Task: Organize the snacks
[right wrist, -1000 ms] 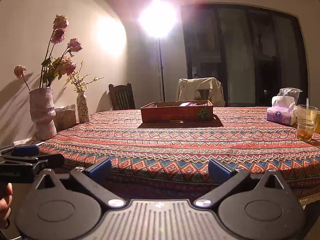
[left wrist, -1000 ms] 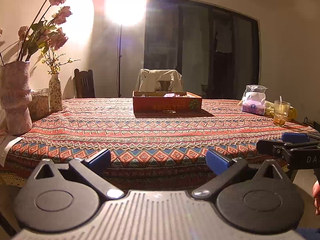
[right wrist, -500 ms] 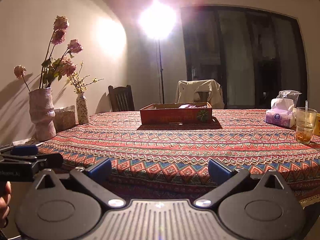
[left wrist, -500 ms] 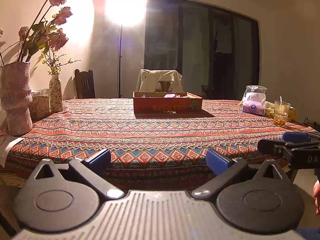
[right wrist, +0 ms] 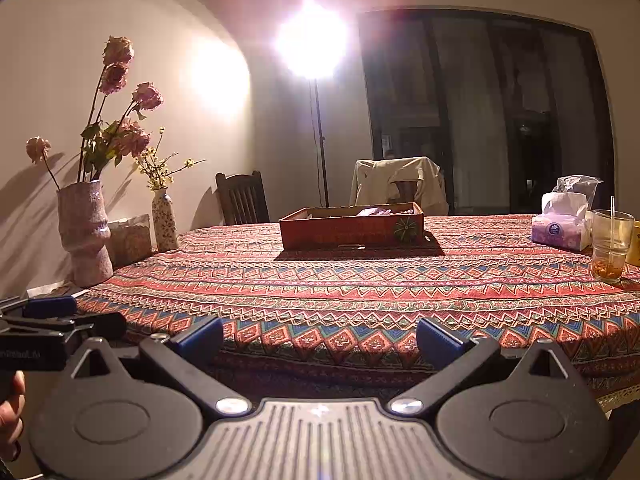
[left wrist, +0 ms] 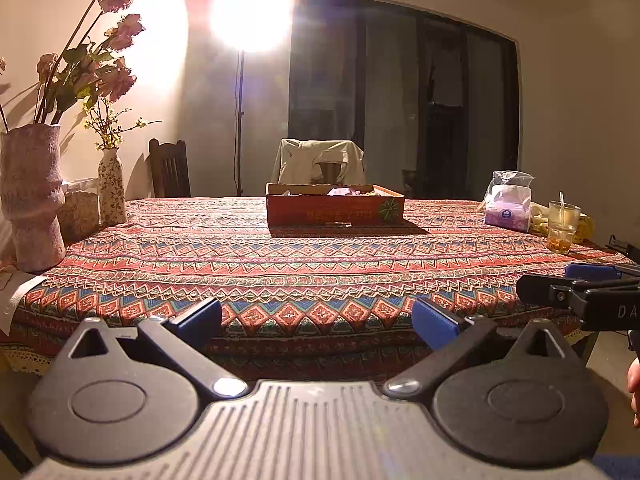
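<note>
Red snack tray (left wrist: 335, 210) — mid-table, wrappers inside

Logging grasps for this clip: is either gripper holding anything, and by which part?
Nothing is held. The left gripper and right gripper are both open and empty, short of the table.

woven patterned cloth (left wrist: 320, 264) covers the table, beside a rough stoneware vase (left wrist: 30, 196) and clear glass (right wrist: 610, 246)

Observed patterned cloth (left wrist: 320, 272) covering counter (right wrist: 608, 396); on it stood red tray (left wrist: 335, 210), two vases (left wrist: 30, 196), tissue pack (left wrist: 508, 210), glass (left wrist: 562, 228).
</note>
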Demonstrator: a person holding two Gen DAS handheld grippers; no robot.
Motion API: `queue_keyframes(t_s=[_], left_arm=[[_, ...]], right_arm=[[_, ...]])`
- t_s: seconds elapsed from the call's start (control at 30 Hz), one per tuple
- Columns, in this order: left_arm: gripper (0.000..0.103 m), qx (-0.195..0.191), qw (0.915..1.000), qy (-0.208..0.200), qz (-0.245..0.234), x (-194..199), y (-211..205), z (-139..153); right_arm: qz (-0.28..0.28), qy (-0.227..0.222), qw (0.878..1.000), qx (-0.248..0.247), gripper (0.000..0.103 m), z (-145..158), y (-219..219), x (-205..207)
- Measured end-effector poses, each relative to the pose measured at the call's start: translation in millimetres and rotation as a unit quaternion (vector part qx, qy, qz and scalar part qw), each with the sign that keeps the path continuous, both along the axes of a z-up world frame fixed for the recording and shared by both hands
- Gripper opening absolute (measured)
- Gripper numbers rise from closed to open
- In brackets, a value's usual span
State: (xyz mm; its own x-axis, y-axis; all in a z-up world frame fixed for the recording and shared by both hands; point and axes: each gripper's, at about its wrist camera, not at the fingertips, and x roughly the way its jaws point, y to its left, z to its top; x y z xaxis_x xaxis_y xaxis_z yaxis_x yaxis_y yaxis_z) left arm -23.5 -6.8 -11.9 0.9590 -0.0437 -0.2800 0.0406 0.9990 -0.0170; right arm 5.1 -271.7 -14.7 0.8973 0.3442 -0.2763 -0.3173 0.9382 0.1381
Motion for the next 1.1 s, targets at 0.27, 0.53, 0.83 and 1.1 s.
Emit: queue_keyframes(t_s=[0.27, 0.53, 0.83, 1.1], left_arm=[[0.103, 0.000, 1.0000, -0.001, 0.000, -0.3, 0.6, 0.0], [0.103, 0.000, 1.0000, -0.001, 0.000, -0.1, 0.6, 0.2], [0.103, -0.003, 1.0000, 0.002, -0.004, 0.3, 1.6, 1.1], [0.103, 0.013, 0.9999, -0.005, 0.000, 0.2, -0.6, -0.4]], right_arm=[[0.005, 0.003, 1.000, -0.004, 0.103, -1.2, 1.4, 0.3], [0.004, 0.003, 1.000, -0.004, 0.103, -1.3, 0.2, 0.2], [-0.001, 0.006, 1.000, 0.002, 0.103, -1.0, -0.6, 1.3], [0.001, 0.007, 1.000, 0.001, 0.103, -2.6, -0.6, 1.2]])
